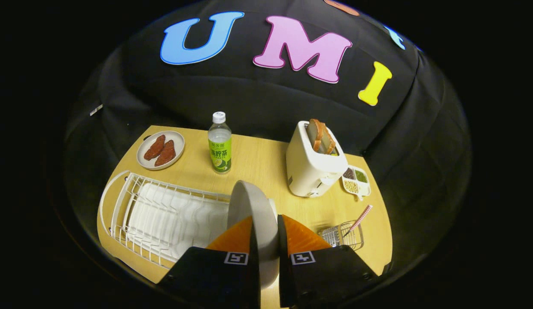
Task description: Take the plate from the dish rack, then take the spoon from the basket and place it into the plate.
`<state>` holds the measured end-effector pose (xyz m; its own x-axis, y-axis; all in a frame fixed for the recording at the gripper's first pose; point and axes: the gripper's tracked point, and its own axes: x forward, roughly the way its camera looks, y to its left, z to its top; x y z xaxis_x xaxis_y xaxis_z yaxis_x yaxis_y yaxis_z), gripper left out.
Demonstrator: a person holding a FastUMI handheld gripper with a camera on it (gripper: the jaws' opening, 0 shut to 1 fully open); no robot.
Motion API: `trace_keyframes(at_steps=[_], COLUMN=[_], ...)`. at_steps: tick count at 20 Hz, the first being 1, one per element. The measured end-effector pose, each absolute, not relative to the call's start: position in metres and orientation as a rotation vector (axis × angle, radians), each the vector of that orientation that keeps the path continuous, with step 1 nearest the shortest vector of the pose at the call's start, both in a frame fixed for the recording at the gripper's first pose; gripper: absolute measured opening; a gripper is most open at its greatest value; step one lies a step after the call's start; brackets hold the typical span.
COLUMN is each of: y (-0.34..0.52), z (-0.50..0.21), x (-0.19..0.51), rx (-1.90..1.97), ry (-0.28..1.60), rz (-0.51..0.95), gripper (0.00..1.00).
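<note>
A pale grey plate [253,206] stands on edge between my gripper's [265,223] two fingers, which press on its rim from both sides. The plate is held up above the right end of the white wire dish rack [163,214]. To the right of the fingers sits a small wire basket [341,235] with a pink-handled spoon [360,219] leaning out of it. The lower part of the plate is hidden behind the fingers.
On the wooden table [262,159] stand a green-labelled bottle [219,143], a plate of brown food pieces [160,150], a white toaster [311,165] with bread in it, and a divided dish of grains [355,180] beside the toaster.
</note>
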<state>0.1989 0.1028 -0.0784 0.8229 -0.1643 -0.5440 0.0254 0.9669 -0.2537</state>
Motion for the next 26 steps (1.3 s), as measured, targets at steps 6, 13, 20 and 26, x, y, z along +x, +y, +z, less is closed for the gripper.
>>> trace_keyframes(at_steps=[6,13,20,26], y=[0.084,0.068,0.013,-0.053], z=[-0.07,-0.039,-0.046,-0.091], x=[0.197,0.154,0.07,-0.002], rx=[-0.106,0.088,0.221,0.321], ry=[0.622,0.574,0.575,0.648], rz=[-0.079,0.062,0.145,0.143], gripper=[0.17,0.18,0.17,0.17])
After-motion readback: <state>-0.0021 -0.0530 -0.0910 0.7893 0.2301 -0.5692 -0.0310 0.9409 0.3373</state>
